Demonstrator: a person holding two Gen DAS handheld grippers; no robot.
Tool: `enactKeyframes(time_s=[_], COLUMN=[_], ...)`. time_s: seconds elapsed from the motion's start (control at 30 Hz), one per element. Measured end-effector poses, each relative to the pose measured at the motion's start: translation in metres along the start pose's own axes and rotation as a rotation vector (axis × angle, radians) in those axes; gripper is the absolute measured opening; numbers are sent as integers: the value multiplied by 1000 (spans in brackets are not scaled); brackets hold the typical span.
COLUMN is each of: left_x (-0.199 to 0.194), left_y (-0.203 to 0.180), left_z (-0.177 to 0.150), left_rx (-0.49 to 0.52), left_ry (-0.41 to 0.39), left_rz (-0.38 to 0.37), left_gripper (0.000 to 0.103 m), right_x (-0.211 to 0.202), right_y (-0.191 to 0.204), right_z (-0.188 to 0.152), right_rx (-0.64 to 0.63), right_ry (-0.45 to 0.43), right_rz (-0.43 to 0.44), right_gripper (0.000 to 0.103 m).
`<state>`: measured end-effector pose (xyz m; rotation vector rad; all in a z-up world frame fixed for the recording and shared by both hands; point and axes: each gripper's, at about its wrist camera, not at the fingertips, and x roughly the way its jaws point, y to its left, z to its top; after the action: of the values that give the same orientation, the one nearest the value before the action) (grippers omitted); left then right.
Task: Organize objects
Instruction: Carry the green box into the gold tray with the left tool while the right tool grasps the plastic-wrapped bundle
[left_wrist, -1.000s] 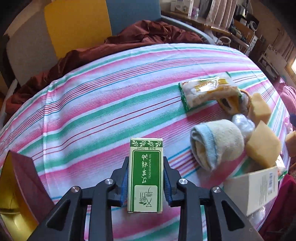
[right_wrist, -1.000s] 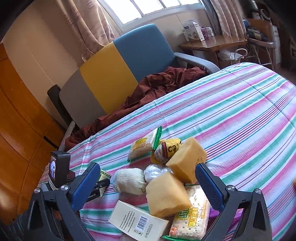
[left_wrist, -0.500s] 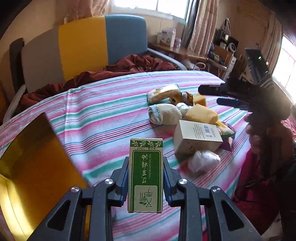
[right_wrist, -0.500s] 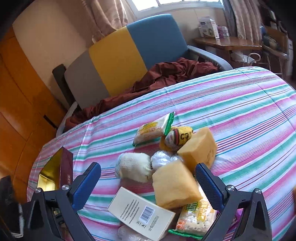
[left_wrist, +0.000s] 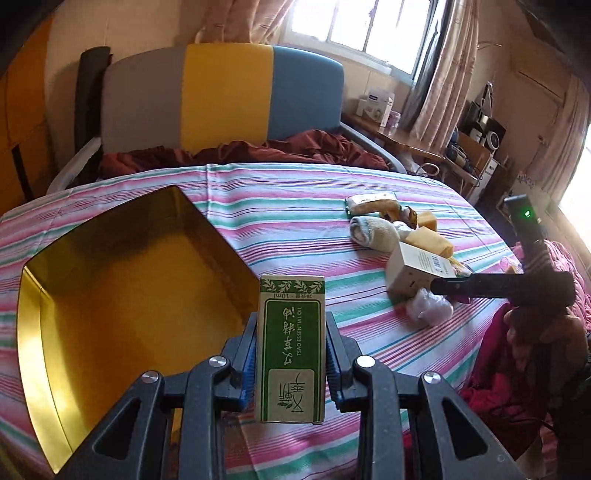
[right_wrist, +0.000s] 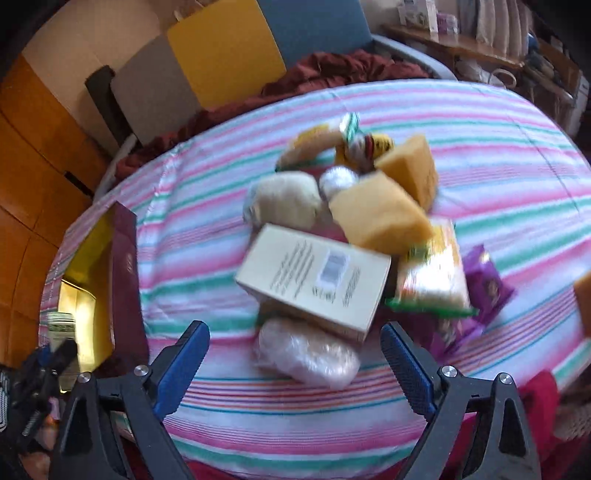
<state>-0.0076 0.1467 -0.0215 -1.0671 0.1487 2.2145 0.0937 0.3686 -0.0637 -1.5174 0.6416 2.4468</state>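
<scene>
Right, in the left wrist view the left gripper (left_wrist: 290, 363) sits low in the centre of the frame, its jaws pinching a green and cream essential oil box (left_wrist: 291, 347) that stands upright between the blue pads. Left of it and filling the lower left of the frame is an open gold-lined box (left_wrist: 122, 295), resting on the striped cloth of the counter (left_wrist: 295, 206). Over in the right half of that frame lies the pile: a rolled sock (left_wrist: 371, 230), a yellow sponge (left_wrist: 432, 240), a cream carton with a barcode (left_wrist: 413, 269) and a small clear-wrapped bundle (left_wrist: 428, 308).

Switching to the right wrist view, blurred with motion: the right gripper (right_wrist: 295, 363) is low in the frame, its jaws spread wide but closing, with the wrapped bundle (right_wrist: 308, 356) lying between the blue pads, which don't touch it. The cream carton (right_wrist: 314, 277) sits just above it at centre frame, leaning on the bundle. Above that are two yellow sponges (right_wrist: 380, 216), the sock (right_wrist: 284, 201) and a snack packet (right_wrist: 314, 142); a cracker packet (right_wrist: 432, 277) and a purple wrapper (right_wrist: 484, 284) lie to the right. At the left edge, the gold-lined box (right_wrist: 123, 277) shows its maroon outer wall.
</scene>
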Motion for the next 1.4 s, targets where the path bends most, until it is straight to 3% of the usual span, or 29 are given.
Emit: enactKeyframes(time_s=[0.17, 0.23, 0.3, 0.33, 0.37, 0.73, 0.83, 0.97, 1.03, 1.2, 1.4], left_x=[-10, -14, -18, -20, -22, -46, -49, -42, -36, -22, 17], left_y=[17, 24, 32, 36, 40, 117, 137, 154, 163, 187, 227], left_z=[-11, -16, -21, -23, -25, -44, -45, -40, -38, -4, 28], left_rx=[-43, -67, -88, -97, -106, -286, -333, -329, -328, -278, -304], left_ry=[-8, -13, -17, -20, -23, -55, -56, -34, -22, -28, 28], left_rz=[16, 25, 40, 50, 58, 193, 225, 275, 294, 351, 415], left_gripper=[30, 30, 30, 30, 30, 30, 30, 30, 30, 31, 31], right_x=[25, 35, 39, 38, 39, 43, 45, 49, 50, 47, 44], right_y=[-7, -5, -3, -2, 0, 6, 10, 18, 24, 19, 16], right_z=[-3, -4, -5, -5, -5, -7, -8, -11, -14, -16, -19], right_rx=[34, 12, -20, -36, -47, -103, -122, -156, -181, -172, -178], right_ry=[30, 49, 22, 19, 21, 30, 30, 48, 52, 67, 80], right_rz=[-39, -56, -105, -124, -125, -142, -142, -123, -136, -131, -139], right_gripper=[93, 75, 48, 40, 38, 47, 56, 76, 81, 82, 80])
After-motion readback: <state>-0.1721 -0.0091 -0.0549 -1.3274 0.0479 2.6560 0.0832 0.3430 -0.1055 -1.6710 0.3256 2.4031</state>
